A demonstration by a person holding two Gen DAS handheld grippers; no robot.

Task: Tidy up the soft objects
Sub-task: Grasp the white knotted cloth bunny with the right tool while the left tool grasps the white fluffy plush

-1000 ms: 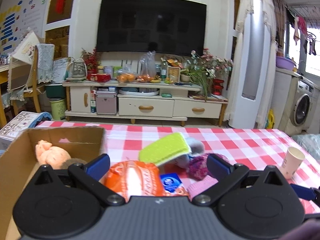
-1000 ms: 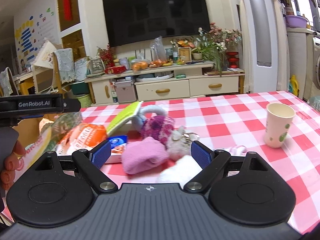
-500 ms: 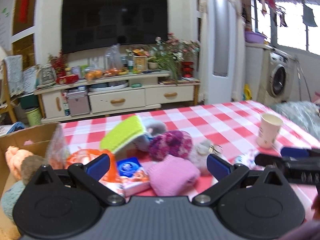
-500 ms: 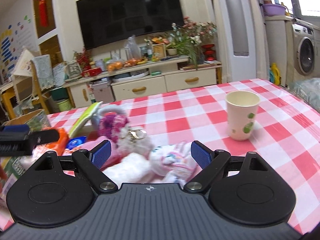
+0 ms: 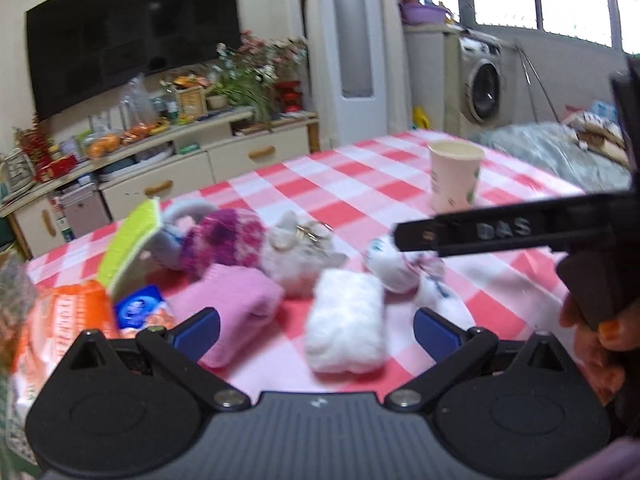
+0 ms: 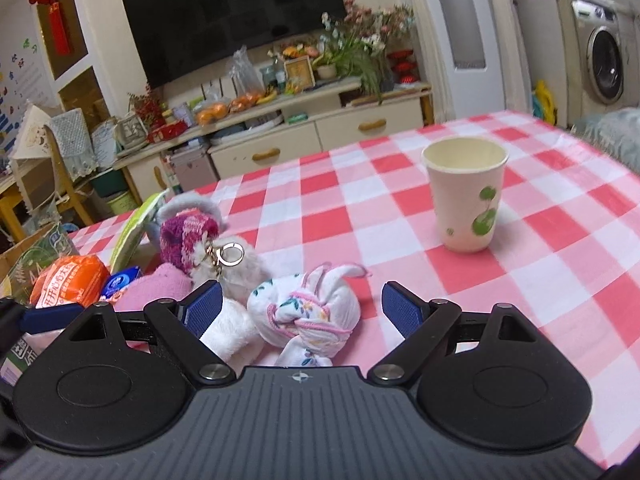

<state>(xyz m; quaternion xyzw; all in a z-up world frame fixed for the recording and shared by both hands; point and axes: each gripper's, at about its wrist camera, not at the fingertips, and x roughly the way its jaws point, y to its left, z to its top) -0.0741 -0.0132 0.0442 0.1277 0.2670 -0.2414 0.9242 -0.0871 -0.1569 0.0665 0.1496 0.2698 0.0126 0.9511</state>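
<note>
A heap of soft things lies on the red-checked tablecloth (image 6: 360, 216). My right gripper (image 6: 302, 309) is open around a knotted white floral cloth (image 6: 304, 316), with a white fluffy towel roll (image 6: 230, 334) by its left finger. My left gripper (image 5: 316, 330) is open, with a white towel roll (image 5: 346, 330) between its fingers and a pink folded cloth (image 5: 234, 306) by the left finger. Behind lie a grey plush with a key ring (image 5: 298, 250), a purple knit ball (image 5: 224, 240), a grey plush (image 5: 176, 228) and a green sponge (image 5: 128, 240). The right gripper's finger (image 5: 500, 230) crosses the left wrist view.
A paper cup (image 6: 466, 196) stands upright on the right of the table. An orange packet (image 6: 66, 284) and a blue packet (image 5: 138, 308) lie at the left of the heap. A cardboard box edge (image 6: 24, 246) shows at far left. A TV cabinet stands beyond the table.
Both grippers have swung right, away from the cardboard box. The right gripper now frames the knotted floral cloth; the left now faces the white roll and pink cloth.
</note>
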